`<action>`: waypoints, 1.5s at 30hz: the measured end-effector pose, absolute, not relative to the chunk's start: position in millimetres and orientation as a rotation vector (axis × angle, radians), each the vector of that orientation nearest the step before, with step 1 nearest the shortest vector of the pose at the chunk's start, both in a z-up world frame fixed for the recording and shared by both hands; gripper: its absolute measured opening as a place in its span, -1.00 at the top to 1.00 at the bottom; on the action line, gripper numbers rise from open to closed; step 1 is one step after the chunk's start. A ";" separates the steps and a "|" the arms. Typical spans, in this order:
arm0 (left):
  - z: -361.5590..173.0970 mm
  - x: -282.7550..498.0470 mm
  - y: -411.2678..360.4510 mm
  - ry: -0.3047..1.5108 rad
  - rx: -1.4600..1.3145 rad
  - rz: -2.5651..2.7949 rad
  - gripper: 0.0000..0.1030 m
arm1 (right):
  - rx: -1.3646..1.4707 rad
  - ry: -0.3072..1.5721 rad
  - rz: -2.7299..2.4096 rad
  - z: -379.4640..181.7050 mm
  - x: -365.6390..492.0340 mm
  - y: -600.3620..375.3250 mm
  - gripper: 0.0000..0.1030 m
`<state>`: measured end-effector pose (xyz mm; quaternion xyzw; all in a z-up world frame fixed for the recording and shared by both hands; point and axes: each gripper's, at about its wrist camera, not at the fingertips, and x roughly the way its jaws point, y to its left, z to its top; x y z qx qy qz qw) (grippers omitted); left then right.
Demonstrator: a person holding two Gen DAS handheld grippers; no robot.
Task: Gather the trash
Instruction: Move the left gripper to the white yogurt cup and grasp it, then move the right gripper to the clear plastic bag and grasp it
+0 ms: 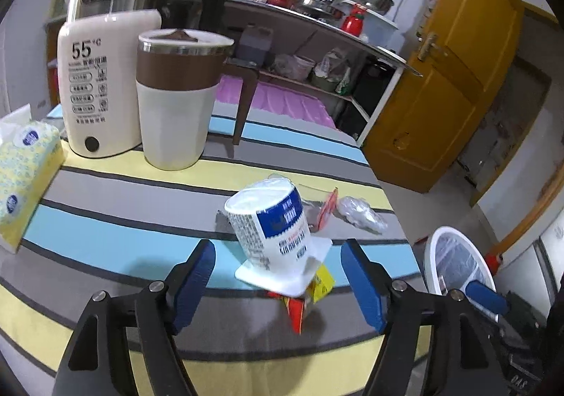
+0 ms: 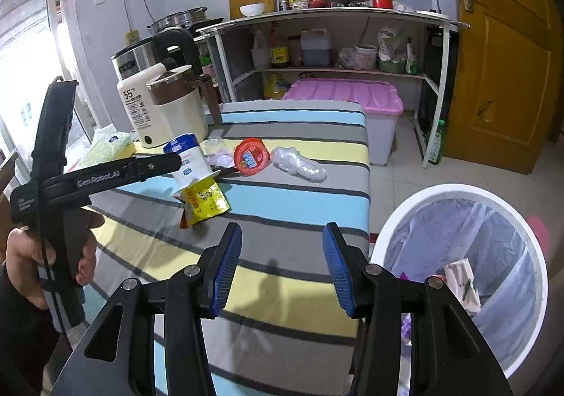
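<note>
1. Left wrist view: the left gripper (image 1: 278,285) is spread wide with nothing held, its blue pads (image 1: 197,281) either side of an upside-down yogurt cup (image 1: 273,230) on the striped tablecloth (image 1: 105,220).
2. The cup's rim rests on a yellow and red snack wrapper (image 1: 310,294); a red foil lid (image 1: 326,209) and crumpled clear plastic (image 1: 359,212) lie beyond.
3. Right wrist view: the right gripper (image 2: 282,269) gapes, holding nothing, near the table edge beside the lined white trash bin (image 2: 458,191), which holds some scraps.
</note>
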<state>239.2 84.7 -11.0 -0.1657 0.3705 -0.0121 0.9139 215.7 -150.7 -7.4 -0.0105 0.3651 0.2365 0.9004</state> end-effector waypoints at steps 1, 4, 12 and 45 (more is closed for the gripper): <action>-13.0 242.3 84.9 0.765 -0.348 -0.020 -0.43 | -0.023 0.757 0.488 -7.8 217.9 -150.0 0.05; -19.5 253.7 84.9 0.782 -0.372 -0.002 -0.43 | -0.023 0.763 0.486 -9.7 224.8 -149.3 0.05; -27.2 268.5 89.3 0.781 -0.388 0.030 -0.20 | -0.032 0.776 0.483 -12.2 239.2 -144.3 0.05; -8.3 196.6 117.2 0.709 -0.284 -0.057 -0.06 | -0.258 0.917 0.512 -58.3 358.1 -81.9 0.05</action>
